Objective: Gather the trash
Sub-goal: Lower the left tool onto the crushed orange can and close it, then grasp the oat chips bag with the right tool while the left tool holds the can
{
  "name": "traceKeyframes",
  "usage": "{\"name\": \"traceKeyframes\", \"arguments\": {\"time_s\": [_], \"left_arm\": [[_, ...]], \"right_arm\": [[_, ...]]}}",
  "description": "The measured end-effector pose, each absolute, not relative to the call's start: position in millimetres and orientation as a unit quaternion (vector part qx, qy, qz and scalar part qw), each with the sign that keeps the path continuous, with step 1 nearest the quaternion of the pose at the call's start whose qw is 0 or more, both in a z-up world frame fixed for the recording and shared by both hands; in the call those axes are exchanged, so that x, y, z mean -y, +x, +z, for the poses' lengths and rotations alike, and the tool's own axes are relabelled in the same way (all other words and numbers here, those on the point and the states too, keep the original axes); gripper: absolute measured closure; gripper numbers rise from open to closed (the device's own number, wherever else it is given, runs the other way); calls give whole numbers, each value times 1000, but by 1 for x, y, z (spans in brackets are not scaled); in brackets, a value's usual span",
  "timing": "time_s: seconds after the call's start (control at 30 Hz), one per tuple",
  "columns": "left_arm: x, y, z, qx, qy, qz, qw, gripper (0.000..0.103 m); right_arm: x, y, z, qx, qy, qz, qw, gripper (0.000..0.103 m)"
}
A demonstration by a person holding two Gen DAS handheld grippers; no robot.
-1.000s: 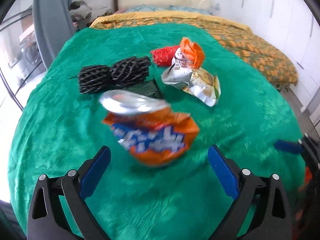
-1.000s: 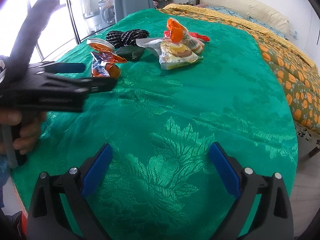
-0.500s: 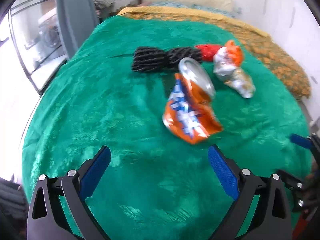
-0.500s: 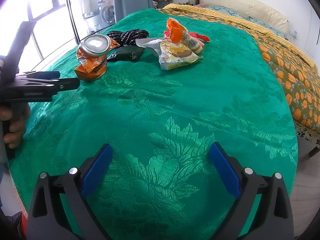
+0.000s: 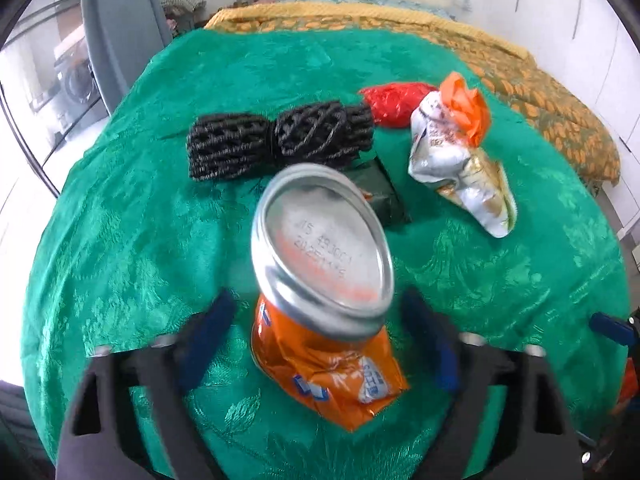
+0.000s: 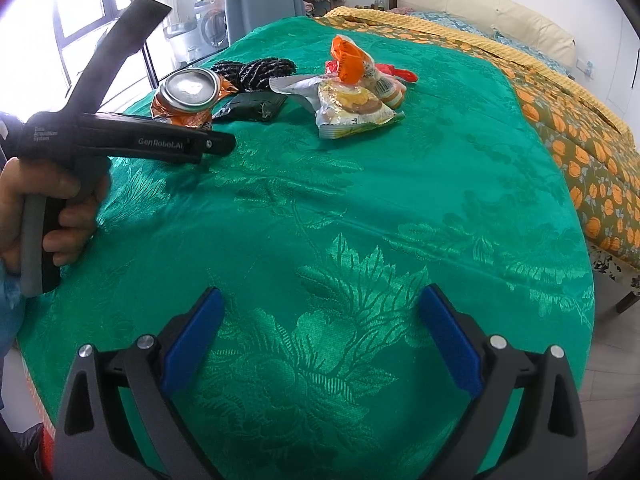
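Note:
A crushed orange can (image 5: pixel 324 312) with a silver end stands on the green cloth (image 5: pixel 120 240), between the open fingers of my left gripper (image 5: pixel 320 340), not gripped. It also shows in the right wrist view (image 6: pixel 186 98). Behind it lie a black mesh bundle (image 5: pixel 280 140), a dark green packet (image 5: pixel 380 196), a silver and orange snack wrapper (image 5: pixel 460 160) and a red wrapper (image 5: pixel 394 100). My right gripper (image 6: pixel 320 344) is open and empty over the cloth near the front edge. The left gripper (image 6: pixel 160 144) shows from the side there.
A bed with an orange patterned cover (image 6: pixel 580 128) runs along the right. A window and a grey curtain (image 5: pixel 116 32) stand at the left. The cloth's right edge drops to the floor (image 6: pixel 612 360).
My left gripper has moved forward to the can, which now sits between its fingers. The can stands more upright than before. The right gripper has not moved.

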State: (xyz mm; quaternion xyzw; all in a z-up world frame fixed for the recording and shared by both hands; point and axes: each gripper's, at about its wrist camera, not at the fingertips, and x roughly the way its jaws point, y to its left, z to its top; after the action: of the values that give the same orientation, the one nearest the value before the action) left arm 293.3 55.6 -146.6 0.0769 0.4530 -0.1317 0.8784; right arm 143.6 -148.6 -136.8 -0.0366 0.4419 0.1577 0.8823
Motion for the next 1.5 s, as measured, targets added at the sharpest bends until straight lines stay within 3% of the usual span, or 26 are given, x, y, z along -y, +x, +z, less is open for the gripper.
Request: {"name": "traceKeyframes", "arguments": {"time_s": [0.23, 0.43, 0.7, 1.03, 1.07, 1.13, 1.2, 1.3, 1.5], "left_arm": [[-72, 251, -135, -439, 75, -154, 882, 47], [-92, 214, -141, -444, 55, -159, 880, 43], [-83, 211, -151, -446, 95, -152, 877, 10], [-87, 216, -155, -455, 76, -147, 875, 6], [-87, 216, -155, -456, 76, -147, 875, 6], [-87, 217, -155, -456, 76, -147, 875, 6], [-87, 217, -155, -456, 76, -147, 875, 6], [-87, 217, -155, -456, 76, -147, 875, 6], [-87, 217, -155, -456, 76, -147, 875, 6]], "right_arm": [[150, 143, -137, -441, -32, 161, 882, 7], [151, 151, -135, -447, -31, 179, 876, 7], [163, 222, -122, -431, -50, 200, 879, 8], [146, 328, -130, -427, -32, 242, 871, 8], [143, 330, -132, -430, -29, 246, 868, 9], [138, 331, -135, -442, -24, 260, 858, 33], [137, 322, -132, -432, -37, 259, 863, 49], [139, 302, -125, -428, -48, 255, 866, 54], [159, 228, -110, -468, -23, 255, 846, 54]]}}
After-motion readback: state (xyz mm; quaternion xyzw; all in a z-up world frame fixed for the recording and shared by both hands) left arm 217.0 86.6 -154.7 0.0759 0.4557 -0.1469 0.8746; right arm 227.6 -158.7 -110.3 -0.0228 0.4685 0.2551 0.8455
